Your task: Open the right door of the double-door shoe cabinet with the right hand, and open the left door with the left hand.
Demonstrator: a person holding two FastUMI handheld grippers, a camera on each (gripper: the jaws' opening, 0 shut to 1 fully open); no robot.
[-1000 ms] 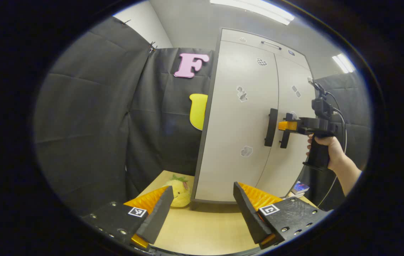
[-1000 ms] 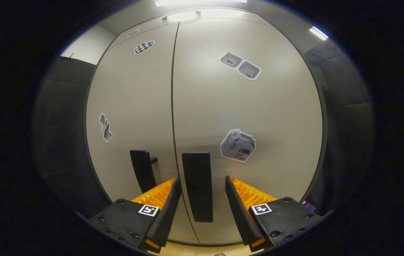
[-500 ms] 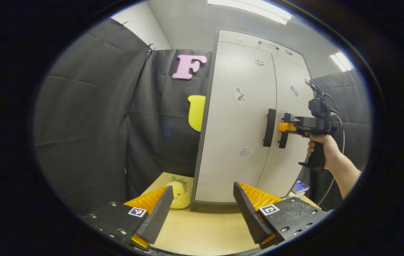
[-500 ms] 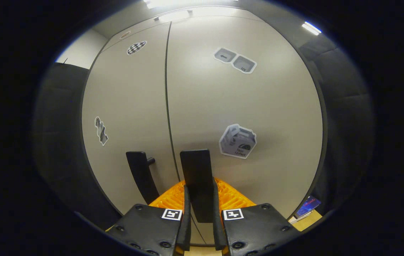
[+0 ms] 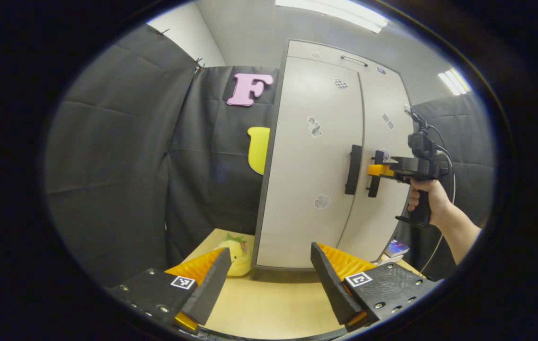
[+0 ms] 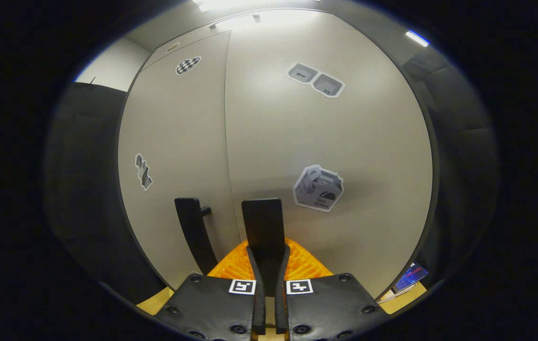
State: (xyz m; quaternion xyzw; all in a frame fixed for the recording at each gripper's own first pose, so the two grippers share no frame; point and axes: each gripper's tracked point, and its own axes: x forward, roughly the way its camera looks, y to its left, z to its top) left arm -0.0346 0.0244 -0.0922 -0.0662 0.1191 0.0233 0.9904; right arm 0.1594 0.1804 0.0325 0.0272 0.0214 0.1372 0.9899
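Standing well ahead of the left tongs point(image 5: 269, 279), whose fingers are spread wide over the desk point(image 5: 269, 308), the shoe cabinet point(image 5: 316, 161) rises with its left door point(image 5: 306, 166) and left handle point(image 5: 353, 163) untouched. Farther right, the right tongs point(image 6: 267, 284) are clamped narrow on the right handle point(image 6: 263, 227) of the right door point(image 6: 344, 142). A hand point(image 5: 427, 201) grips them upright, forearm reaching in from the lower right.

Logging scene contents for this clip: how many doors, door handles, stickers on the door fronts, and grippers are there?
Doors: 2
Handles: 2
Stickers: 4
Grippers: 2
Total: 10
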